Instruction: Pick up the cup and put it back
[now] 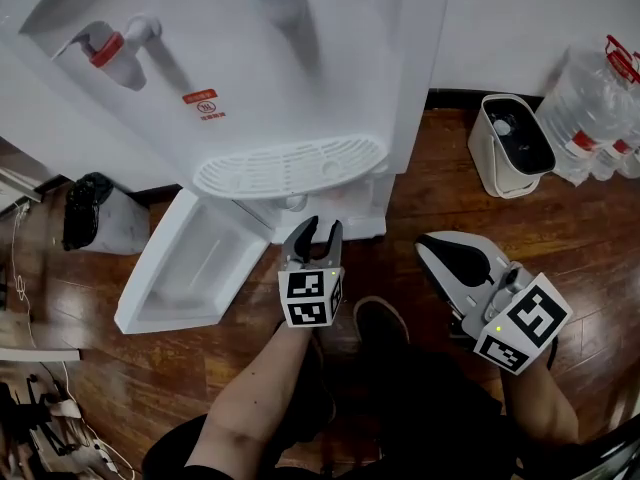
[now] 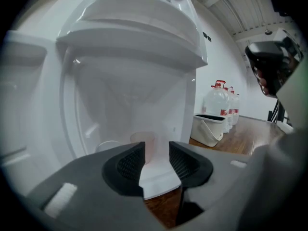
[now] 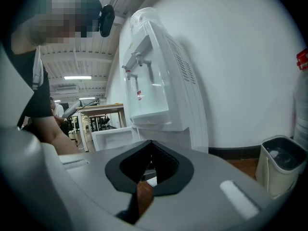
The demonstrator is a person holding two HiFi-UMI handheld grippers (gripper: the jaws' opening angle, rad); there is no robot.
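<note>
Cup [image 2: 144, 145] upright in the lower compartment of the water dispenser [image 1: 300, 88], with the left gripper [image 1: 320, 230] parted in front of it.
In the left gripper view the pale pink translucent cup stands on the compartment's white floor and shows through the gap between the jaws; the jaws stand apart and their black ribbed pads [image 2: 130, 165] do not press on it, so the cup is beyond the tips and not held. From the head view that gripper points at the opening under the drip tray [image 1: 290, 165], beside the compartment door [image 1: 190, 263] swung out over the wooden floor [image 1: 430, 198]. The right gripper [image 1: 432, 248] is held apart to the right, low over the floor, its jaws closed together with nothing between them. A white bin [image 1: 510, 143] and water bottles [image 1: 590, 108] stand by the wall to the right.
</note>
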